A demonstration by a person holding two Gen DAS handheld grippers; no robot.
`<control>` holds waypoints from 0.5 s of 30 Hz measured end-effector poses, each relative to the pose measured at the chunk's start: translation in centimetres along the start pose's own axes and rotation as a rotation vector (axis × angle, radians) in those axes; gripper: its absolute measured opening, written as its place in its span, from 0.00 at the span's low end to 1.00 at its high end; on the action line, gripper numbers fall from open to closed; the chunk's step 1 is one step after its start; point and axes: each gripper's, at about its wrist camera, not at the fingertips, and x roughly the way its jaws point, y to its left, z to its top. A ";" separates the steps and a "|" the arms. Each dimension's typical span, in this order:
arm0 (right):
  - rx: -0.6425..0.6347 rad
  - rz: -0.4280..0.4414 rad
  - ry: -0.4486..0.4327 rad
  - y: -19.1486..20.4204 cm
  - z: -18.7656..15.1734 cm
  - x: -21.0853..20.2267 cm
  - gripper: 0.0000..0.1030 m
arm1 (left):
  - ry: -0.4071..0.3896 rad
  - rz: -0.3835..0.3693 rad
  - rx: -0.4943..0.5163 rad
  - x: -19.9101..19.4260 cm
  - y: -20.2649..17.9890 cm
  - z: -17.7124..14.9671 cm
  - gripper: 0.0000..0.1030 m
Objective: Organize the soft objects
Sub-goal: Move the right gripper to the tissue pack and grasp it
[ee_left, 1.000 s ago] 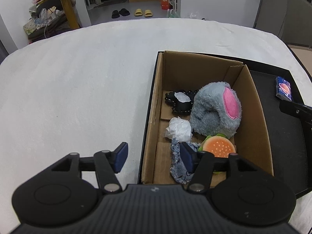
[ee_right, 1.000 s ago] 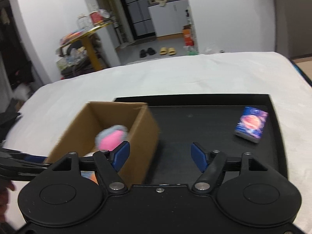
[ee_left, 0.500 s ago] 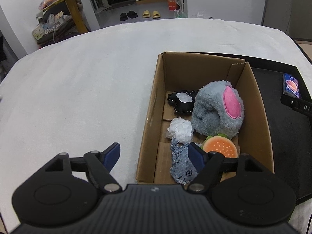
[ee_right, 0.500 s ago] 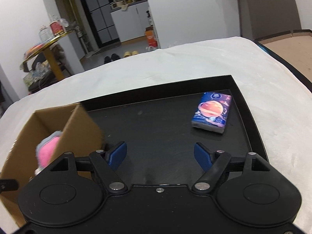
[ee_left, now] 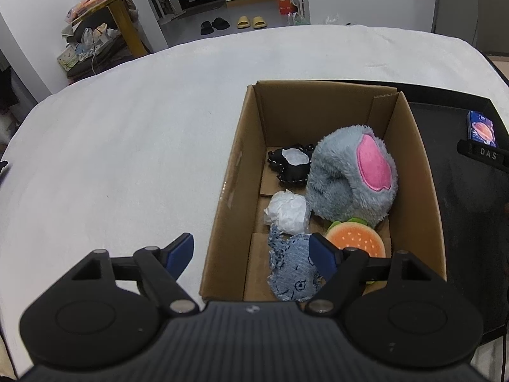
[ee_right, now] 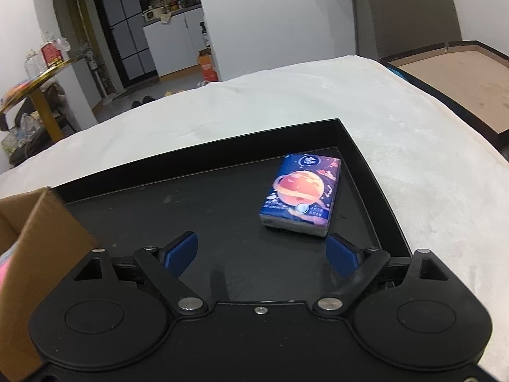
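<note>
The box (ee_left: 321, 191) stands with its right side on the black tray (ee_right: 366, 172), its left wall over the white tabletop (ee_left: 111, 159). Inside it lie a grey plush (ee_left: 350, 178), a black toy (ee_left: 289, 165), a paper wad (ee_left: 288, 211), a denim scrap (ee_left: 292, 273) and a burger toy (ee_left: 356, 242), with bare cardboard along the box's far wall. The left tool (ee_left: 251, 250) hovers over the box's near-left wall, one finger outside it, one above the denim; its jaws are opening with nothing pinched. Left of the box the tabletop is wide and bare. Right of the box, the tissue pack (ee_right: 300, 194) lies flat near the tray's far right corner, apart from both rims. The right tool (ee_right: 262, 253) hangs just short of the pack, jaws opening, nothing between them.
</note>
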 end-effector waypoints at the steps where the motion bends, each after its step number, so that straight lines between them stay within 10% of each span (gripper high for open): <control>1: -0.002 -0.008 0.002 0.0 0.0 0.3 0.85 | 0.002 0.001 0.002 0.0 -0.1 0.0 0.76; 15: -0.048 -0.128 -0.012 0.7 0.8 3.1 0.91 | 0.000 0.047 -0.003 0.9 -0.7 -0.2 0.76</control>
